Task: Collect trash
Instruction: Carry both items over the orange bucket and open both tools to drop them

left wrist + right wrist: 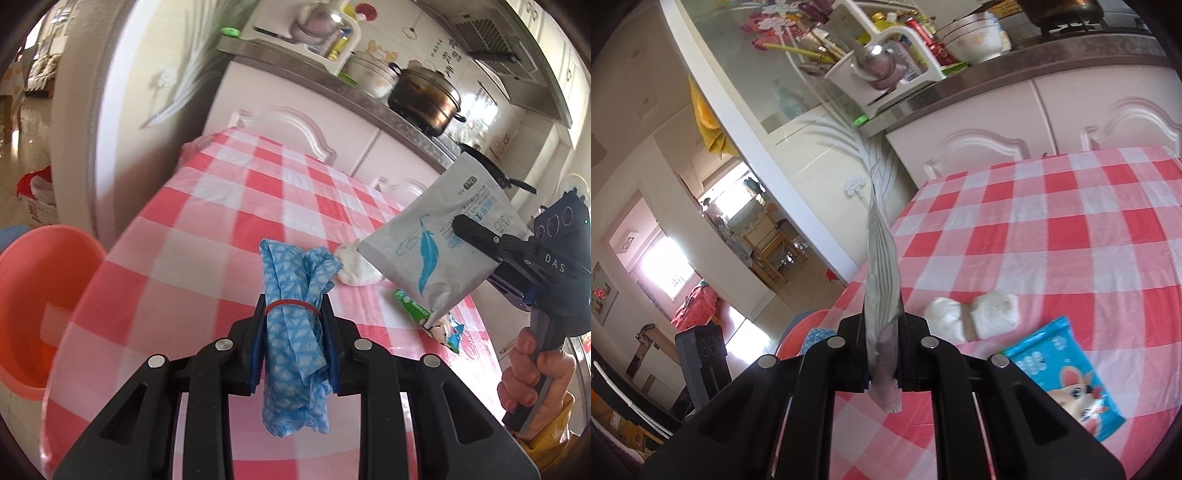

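Observation:
My left gripper point(294, 301) is shut on a crumpled blue patterned cloth point(293, 332), held above the red-and-white checked table point(221, 221); a red rubber band rings the fingers. At the right of that view my right gripper point(458, 225), held by a hand, is shut on a grey packet with a blue feather print point(439, 240), lifted off the table. From the right wrist the same grey packet point(881, 280) shows edge-on between the pads of the right gripper point(882, 328). On the table lie a white wad point(973, 317), a blue snack wrapper point(1067, 376) and a green wrapper point(412, 306).
An orange-pink basin point(40, 295) stands on the floor left of the table. Behind the table run white cabinets point(295, 125) under a counter with a dark pot point(428, 96), bowls and a utensil rack point(871, 62). A glass partition point(768, 122) lies at the left.

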Action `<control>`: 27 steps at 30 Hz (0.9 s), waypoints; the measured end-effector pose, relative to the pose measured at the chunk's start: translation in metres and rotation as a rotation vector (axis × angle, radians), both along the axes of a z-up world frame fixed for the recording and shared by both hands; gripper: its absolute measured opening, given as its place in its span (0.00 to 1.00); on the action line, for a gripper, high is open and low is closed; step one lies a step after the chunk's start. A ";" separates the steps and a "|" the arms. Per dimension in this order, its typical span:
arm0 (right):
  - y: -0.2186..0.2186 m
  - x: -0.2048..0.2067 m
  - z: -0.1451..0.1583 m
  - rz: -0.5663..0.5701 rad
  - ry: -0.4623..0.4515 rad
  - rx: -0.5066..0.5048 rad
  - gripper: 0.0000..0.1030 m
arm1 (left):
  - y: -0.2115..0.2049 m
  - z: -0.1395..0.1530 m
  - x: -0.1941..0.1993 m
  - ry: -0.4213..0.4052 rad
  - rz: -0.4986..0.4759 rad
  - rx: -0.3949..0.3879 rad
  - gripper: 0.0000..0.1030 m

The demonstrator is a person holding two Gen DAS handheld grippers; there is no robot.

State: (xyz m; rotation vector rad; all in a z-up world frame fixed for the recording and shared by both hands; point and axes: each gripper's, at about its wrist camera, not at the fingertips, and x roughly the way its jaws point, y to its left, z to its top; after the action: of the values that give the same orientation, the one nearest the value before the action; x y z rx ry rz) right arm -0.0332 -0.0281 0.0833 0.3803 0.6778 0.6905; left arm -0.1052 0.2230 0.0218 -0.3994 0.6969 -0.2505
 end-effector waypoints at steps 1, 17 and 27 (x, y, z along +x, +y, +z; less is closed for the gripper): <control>0.005 0.000 0.000 0.008 0.003 -0.003 0.10 | 0.004 0.000 -0.002 -0.001 0.009 -0.003 0.27; 0.134 -0.001 0.016 0.237 -0.023 -0.119 0.10 | 0.119 0.001 -0.033 -0.021 0.274 -0.033 0.27; 0.228 0.006 0.011 0.373 -0.040 -0.191 0.10 | 0.179 -0.019 -0.046 0.023 0.415 -0.051 0.27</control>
State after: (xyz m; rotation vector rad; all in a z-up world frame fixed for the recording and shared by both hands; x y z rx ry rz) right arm -0.0273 0.1998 0.0946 0.0613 0.7782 0.9748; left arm -0.1510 0.4024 0.0032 -0.5852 0.6153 0.1296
